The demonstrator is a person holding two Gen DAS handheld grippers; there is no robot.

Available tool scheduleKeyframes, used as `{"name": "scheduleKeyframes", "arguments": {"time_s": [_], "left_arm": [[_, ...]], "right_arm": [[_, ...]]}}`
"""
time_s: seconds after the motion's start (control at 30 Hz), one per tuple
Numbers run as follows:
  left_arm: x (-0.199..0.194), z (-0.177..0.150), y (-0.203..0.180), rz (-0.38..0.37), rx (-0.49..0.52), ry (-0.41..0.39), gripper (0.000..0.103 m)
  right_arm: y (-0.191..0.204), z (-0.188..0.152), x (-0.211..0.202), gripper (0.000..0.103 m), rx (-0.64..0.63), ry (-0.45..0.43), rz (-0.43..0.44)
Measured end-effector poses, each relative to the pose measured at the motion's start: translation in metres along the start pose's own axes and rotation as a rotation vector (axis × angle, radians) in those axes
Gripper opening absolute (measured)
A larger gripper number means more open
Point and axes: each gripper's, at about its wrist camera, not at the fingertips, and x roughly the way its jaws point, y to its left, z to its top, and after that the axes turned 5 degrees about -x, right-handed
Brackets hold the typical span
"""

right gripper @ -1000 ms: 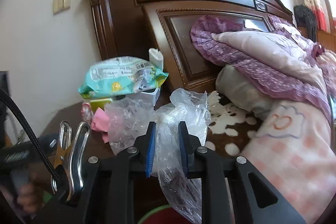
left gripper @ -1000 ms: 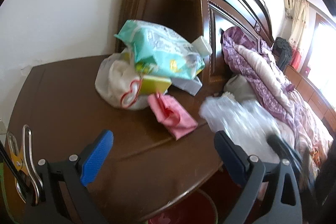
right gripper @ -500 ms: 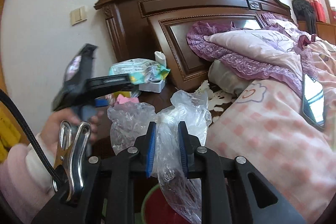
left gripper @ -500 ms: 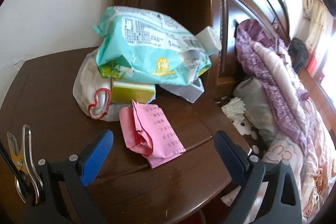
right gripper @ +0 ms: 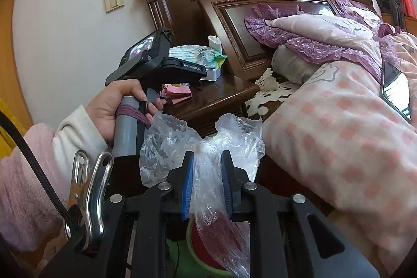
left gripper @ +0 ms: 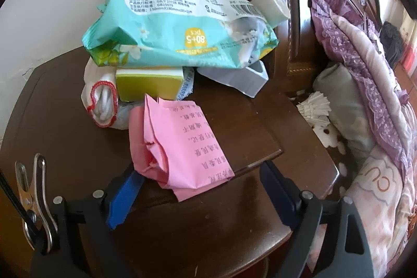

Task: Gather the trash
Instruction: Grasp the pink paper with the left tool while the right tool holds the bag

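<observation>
Dark brown polished wooden nightstand (left gripper: 65,137) beneath a folded pink paper slip (left gripper: 179,145) printed with dark purple characters. Teal soft plastic wipes pack (left gripper: 166,25) with a white label panel, black print, a yellow badge and green leaf motifs. Yellow-green cardboard box (left gripper: 148,85) with a white edge. White pouch (left gripper: 104,103) trimmed in red cord. Clear crinkled plastic bag (right gripper: 208,155) against blue gripper pads (right gripper: 188,179) on black arms. Pink-and-white checked quilt (right gripper: 346,147); purple lace-edged pillow (right gripper: 307,35). Fluffy pale pink sleeve (right gripper: 23,173) over a cream cuff.
</observation>
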Motion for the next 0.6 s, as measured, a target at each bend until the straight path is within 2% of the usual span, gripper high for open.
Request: {"name": "scheduleKeyframes", "arguments": {"time_s": [0.13, 0.23, 0.3, 0.37, 0.6], "left_arm": [[0.003, 0.0, -0.002, 0.028, 0.032, -0.007, 0.091], [0.001, -0.002, -0.002, 0.048, 0.069, -0.022, 0.079], [-0.003, -0.003, 0.001, 0.037, 0.082, -0.027, 0.066], [-0.008, -0.004, 0.004, 0.021, 0.098, -0.028, 0.059], [-0.03, -0.02, 0.026, -0.081, 0.153, -0.055, 0.055]], "right_arm": [[0.001, -0.004, 0.0, 0.021, -0.009, 0.016, -0.004], [0.001, -0.01, 0.003, 0.021, -0.005, 0.045, -0.017], [0.0, -0.015, 0.005, 0.021, 0.007, 0.065, -0.021], [-0.002, -0.019, 0.008, 0.021, 0.019, 0.081, -0.024], [0.001, -0.023, 0.016, 0.021, 0.024, 0.11, -0.021]]}}
